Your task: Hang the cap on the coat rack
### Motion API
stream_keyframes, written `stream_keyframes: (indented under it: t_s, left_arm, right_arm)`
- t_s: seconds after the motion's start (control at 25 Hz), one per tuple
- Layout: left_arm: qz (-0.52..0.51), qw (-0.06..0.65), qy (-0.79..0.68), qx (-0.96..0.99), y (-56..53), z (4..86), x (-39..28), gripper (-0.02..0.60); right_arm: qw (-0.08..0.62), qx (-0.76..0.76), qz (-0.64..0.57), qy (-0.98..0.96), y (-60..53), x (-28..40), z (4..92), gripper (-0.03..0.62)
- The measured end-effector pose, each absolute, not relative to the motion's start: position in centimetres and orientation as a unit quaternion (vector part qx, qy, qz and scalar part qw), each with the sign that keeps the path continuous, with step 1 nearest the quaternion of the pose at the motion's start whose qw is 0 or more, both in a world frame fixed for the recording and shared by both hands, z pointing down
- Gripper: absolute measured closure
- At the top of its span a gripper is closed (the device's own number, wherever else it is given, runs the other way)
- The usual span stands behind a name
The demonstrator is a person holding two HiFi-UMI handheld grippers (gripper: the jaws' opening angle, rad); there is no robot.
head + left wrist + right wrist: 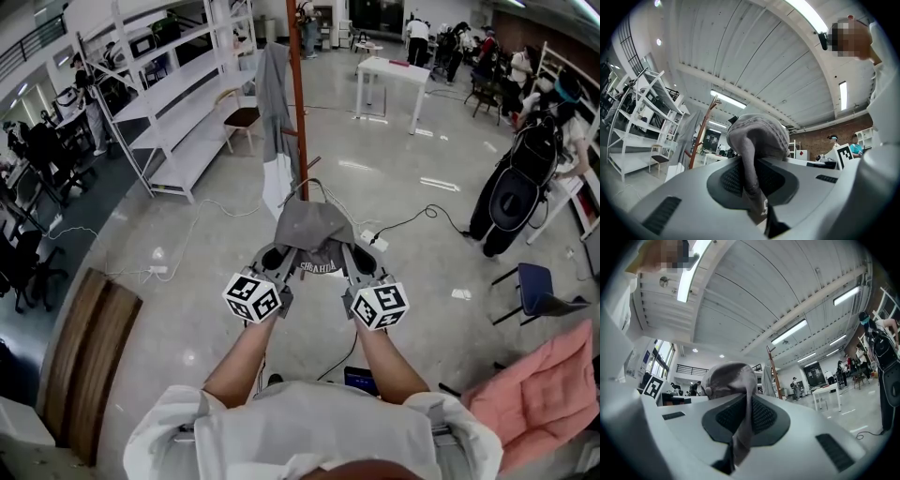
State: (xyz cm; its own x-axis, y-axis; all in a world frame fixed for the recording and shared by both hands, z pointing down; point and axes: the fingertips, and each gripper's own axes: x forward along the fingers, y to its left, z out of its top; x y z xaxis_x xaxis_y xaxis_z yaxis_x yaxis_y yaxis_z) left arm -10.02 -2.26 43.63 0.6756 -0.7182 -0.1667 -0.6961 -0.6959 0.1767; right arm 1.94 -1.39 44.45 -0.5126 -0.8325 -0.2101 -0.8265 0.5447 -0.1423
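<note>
Carrying the grey cap (312,230) to the coat rack (297,94) should go best with both grips firm: the left tool (277,255) and right tool (354,257) each pinch its rim, holding it just in front of the rack's pole. Raise it level onto a free peg, away from the grey garment (270,103) hanging there. Polished floor (187,281) surrounds the rack; white shelving (178,103) stands to its left and a white desk (394,73) to its right.

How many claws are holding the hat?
2. The left gripper pinches the left edge of the cap. The right gripper pinches its right edge. Both show clearly, and no other gripper is in view.
</note>
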Motion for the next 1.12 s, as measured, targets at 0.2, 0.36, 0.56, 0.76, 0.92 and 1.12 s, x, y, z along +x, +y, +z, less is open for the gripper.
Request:
stream_keyframes:
  t_s: [0.2, 0.36, 0.56, 0.76, 0.92, 1.12]
  left_arm:
    - [-0.102, 0.052, -0.386, 0.915, -1.5, 44.1, -8.4, 0.535]
    - [-0.097, 0.052, -0.384, 0.917, -1.4, 44.3, -7.7, 0.535]
    - [-0.095, 0.054, -0.376, 0.92, -1.9, 44.5, -6.8, 0.535]
    - [-0.096, 0.054, -0.373, 0.922, -3.1, 44.6, -6.2, 0.535]
    - [-0.099, 0.056, -0.372, 0.921, -5.1, 44.5, -5.9, 0.535]
    - [-0.108, 0.057, -0.369, 0.921, -9.0, 43.9, -5.0, 0.535]
  right_arm:
    - [0.134, -0.476, -0.026, 0.869, -1.0, 3.5, 45.3, 0.559]
    - [0.136, -0.476, -0.028, 0.868, -0.8, 4.3, 45.5, 0.559]
    - [0.139, -0.481, -0.032, 0.865, -1.1, 5.2, 45.8, 0.559]
    - [0.141, -0.48, -0.031, 0.865, -2.4, 5.7, 46.0, 0.559]
    - [0.139, -0.478, -0.031, 0.867, -4.3, 6.1, 45.7, 0.559]
    - [0.138, -0.48, -0.025, 0.866, -8.2, 6.9, 45.0, 0.559]
